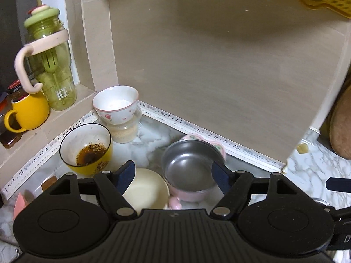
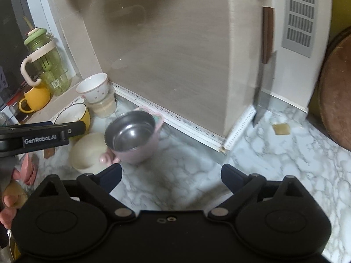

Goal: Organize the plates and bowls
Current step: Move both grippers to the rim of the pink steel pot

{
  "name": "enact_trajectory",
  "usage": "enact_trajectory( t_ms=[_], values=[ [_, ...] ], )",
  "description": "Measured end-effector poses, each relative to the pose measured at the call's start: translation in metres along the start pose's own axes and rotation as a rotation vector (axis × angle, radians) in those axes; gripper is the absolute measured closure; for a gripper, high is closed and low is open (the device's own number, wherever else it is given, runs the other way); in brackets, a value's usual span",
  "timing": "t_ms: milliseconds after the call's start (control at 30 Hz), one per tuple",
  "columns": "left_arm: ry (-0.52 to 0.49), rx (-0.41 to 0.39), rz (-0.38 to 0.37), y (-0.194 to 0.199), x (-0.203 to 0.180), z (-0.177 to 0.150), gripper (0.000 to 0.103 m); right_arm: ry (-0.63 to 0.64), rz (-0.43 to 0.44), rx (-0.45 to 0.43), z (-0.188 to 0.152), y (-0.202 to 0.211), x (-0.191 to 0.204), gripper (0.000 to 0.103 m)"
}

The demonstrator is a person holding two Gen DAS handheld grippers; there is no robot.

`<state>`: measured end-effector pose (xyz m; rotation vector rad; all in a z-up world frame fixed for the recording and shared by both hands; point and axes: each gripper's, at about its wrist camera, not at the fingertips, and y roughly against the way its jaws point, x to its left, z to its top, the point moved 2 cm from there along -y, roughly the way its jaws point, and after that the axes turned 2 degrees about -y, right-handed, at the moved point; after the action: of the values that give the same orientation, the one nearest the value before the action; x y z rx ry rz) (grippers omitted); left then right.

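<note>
Marble counter [image 2: 186, 171] carries the dishes, grouped in the corner where the beige wall [image 1: 219, 65] meets the sill.

Left gripper [image 1: 173, 175]: jaws apart, nothing between the pads. Seen past its fingers, the cream bowl [image 1: 147, 190] sits just beyond the left finger, and the steel bowl [image 1: 188, 168] in its pink pot [image 1: 186, 195] lies toward the right finger. Contact cannot be confirmed; the pads do not press on either.

Right gripper [image 2: 171, 175]: jaws wide apart, only bare marble between them. Pink pot [image 2: 140, 151] with steel bowl [image 2: 131, 131] stands ahead and left of its left finger, apart from it. Cream bowl [image 2: 87, 153] touches or nearly touches the pot on the left; cannot tell which.

Yellow bowl [image 1: 87, 146], with dark residue inside, is behind the cream bowl. White cup [image 1: 116, 105] sits stacked on a clear jar [image 1: 125, 131] in the corner.

On the sill: green bottle [image 1: 50, 65] and yellow mug [image 1: 30, 111].

A knife [image 2: 263, 87] hangs against the wall on the right, tip just above the counter.
</note>
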<state>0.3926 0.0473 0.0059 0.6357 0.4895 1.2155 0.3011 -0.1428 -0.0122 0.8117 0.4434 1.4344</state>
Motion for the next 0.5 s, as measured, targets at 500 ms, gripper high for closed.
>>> enact_trajectory(
  t_ms=[500],
  values=[
    [0.031,0.086,0.021,-0.096,0.027,0.015,0.027,-0.023,-0.063,0.075,0.026,-0.092,0.029,0.011]
  ],
)
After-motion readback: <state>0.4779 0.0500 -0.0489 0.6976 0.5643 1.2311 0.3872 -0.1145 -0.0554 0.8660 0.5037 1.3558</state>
